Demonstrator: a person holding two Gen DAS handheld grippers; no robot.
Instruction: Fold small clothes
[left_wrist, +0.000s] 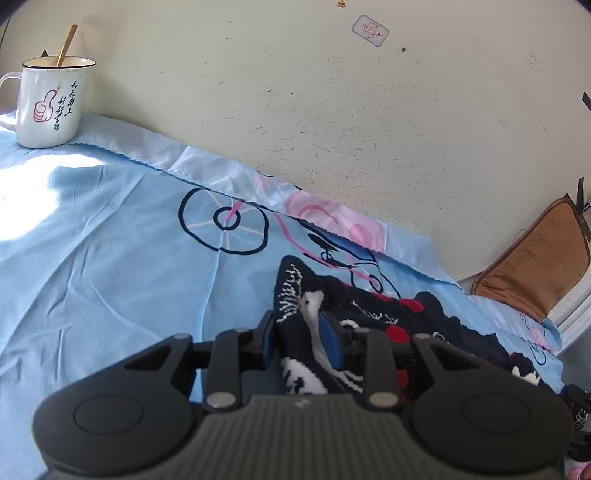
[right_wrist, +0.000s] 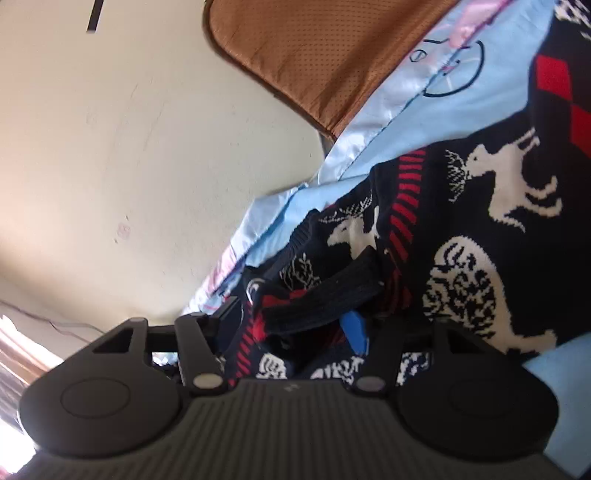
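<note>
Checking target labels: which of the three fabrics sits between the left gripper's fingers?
The dark knit garment with white deer and red stripes, not the light blue sheet or brown mesh mat.

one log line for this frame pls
task: fold small clothes | left gripper: knit sweater between fingers | right gripper: sweater bunched between fingers | surface: blue sheet

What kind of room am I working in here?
Probably a home, maybe a bedroom: a printed blue sheet spread against a scuffed wall, an enamel mug with a spoon, and a dark patterned sweater.
</note>
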